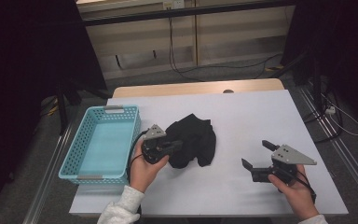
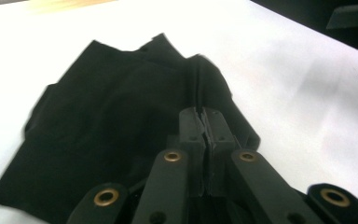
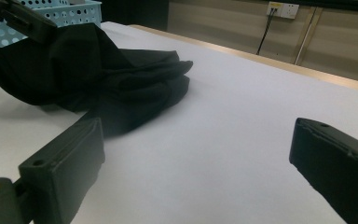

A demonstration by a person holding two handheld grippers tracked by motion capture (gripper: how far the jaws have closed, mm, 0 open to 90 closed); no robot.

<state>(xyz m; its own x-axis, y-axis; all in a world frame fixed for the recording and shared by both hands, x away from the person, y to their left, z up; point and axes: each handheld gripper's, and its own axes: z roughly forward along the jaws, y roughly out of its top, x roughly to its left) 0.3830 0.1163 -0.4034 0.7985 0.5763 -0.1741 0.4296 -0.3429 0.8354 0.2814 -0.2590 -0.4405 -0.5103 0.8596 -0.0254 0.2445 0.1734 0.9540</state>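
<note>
A crumpled black cloth lies on the white table, left of centre. My left gripper is at the cloth's left edge, its jaws shut on a raised fold of it. In the left gripper view the jaws meet with a ridge of the black cloth pinched between them. My right gripper hovers near the table's front right, open, with nothing between its jaws. From the right gripper view the cloth lies ahead to the left, one side lifted.
A light blue perforated basket stands empty at the table's left edge, just beside my left hand. Bare white tabletop stretches between the cloth and the right gripper. Cables hang on the floor and wall behind the table.
</note>
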